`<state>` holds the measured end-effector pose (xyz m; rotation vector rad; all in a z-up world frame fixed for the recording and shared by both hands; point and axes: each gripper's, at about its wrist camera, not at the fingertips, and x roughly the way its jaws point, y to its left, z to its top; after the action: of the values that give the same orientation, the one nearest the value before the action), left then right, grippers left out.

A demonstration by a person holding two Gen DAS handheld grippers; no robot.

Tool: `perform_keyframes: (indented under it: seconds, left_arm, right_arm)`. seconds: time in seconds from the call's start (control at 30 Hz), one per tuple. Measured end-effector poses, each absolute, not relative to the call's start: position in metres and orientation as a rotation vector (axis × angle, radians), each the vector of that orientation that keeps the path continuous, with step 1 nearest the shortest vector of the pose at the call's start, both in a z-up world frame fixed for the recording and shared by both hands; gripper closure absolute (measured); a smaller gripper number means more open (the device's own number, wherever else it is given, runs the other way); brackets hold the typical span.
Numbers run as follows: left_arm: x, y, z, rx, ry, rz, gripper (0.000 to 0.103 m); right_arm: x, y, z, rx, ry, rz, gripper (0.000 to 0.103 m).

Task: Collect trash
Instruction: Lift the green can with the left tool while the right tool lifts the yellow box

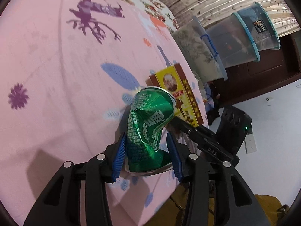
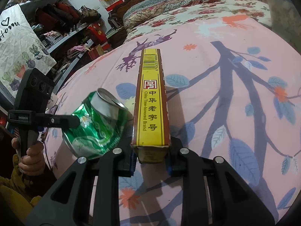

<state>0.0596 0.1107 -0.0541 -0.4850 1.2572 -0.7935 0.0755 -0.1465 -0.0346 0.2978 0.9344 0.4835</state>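
Note:
A crushed green drink can (image 1: 148, 128) sits between the blue pads of my left gripper (image 1: 146, 150), which is shut on it over the pink bedspread (image 1: 56, 75). The can also shows in the right wrist view (image 2: 96, 128), with a left finger (image 2: 62, 122) pressed on its side. My right gripper (image 2: 151, 162) is shut on the near end of a long yellow and brown carton (image 2: 152, 101), held narrow side up just right of the can. The carton shows behind the can in the left wrist view (image 1: 178, 90).
The bed edge runs past the can, with white floor (image 1: 272, 160) beyond. Stacked clear storage bins (image 1: 235, 43) stand by a dark cabinet. Shelves of clothes (image 2: 62, 24) and a headboard with quilts (image 2: 160, 3) lie at the far side.

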Motion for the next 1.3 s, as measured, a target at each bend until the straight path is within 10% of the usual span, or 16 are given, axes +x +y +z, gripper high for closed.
perform_keyframes:
  seconds: [0.57,0.73,1.3]
  left_arm:
    - [0.037,0.116,-0.056,-0.507,1.257,-0.816,0.062]
    - [0.038,0.132,-0.067,-0.585,1.257,-0.813,0.088]
    - [0.048,0.112,-0.032,-0.553,1.179,-0.879,0.088]
  right_arm:
    - [0.112,-0.065,-0.019,0.178,0.925,0.632,0.077]
    - [0.111,-0.069,-0.013,0.192,0.908,0.626,0.077]
    - [0.071,-0.175,-0.005,0.349,0.835,0.437,0.077]
